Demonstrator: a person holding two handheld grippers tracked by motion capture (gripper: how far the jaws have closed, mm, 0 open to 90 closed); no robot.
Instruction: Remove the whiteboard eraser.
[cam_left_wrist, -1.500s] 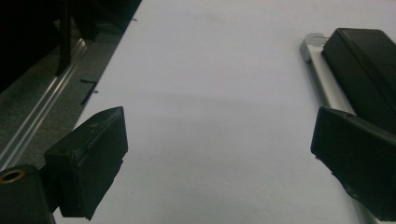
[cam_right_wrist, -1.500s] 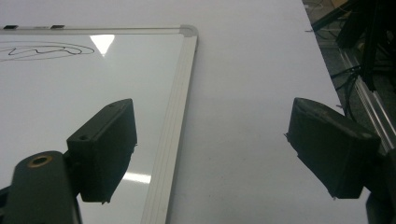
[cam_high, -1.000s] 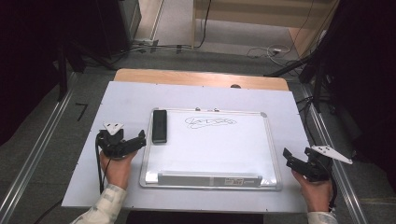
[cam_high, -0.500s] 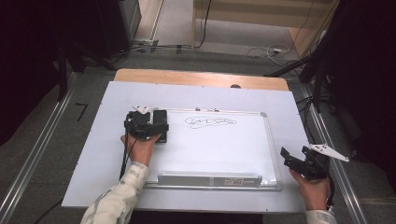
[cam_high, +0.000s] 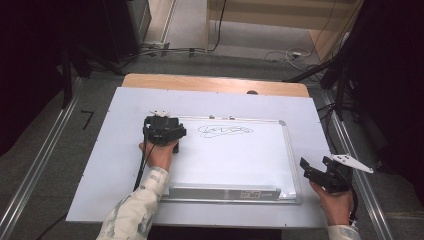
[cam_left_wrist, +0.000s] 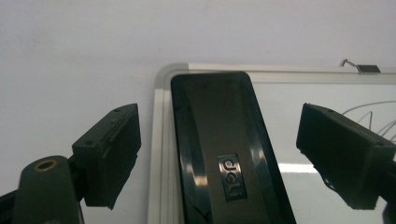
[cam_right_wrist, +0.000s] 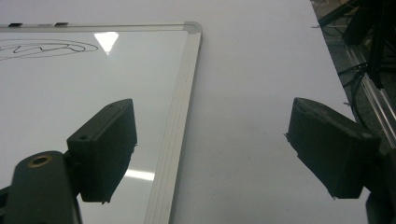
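From above, the left claw (cam_high: 176, 134) hides the glossy black rectangular eraser (cam_left_wrist: 224, 149); its own camera shows it spread wide astride that eraser, not touching. The right claw (cam_high: 306, 166) hangs open beside the silver-framed whiteboard (cam_high: 240, 160), whose black scribble (cam_high: 225, 131) is unreadable.

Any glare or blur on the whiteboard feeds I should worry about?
Right gripper view: a bright lamp reflection on the whiteboard beside the scribble, which stays legible. Left gripper view: glossy streaks on the black eraser, logo readable. High view: even light, dark surroundings, slightly soft.

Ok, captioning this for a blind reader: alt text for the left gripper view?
A black eraser lies on the whiteboard's left edge, between the open jaws of the left tool. Scribbled marker lines show at right.
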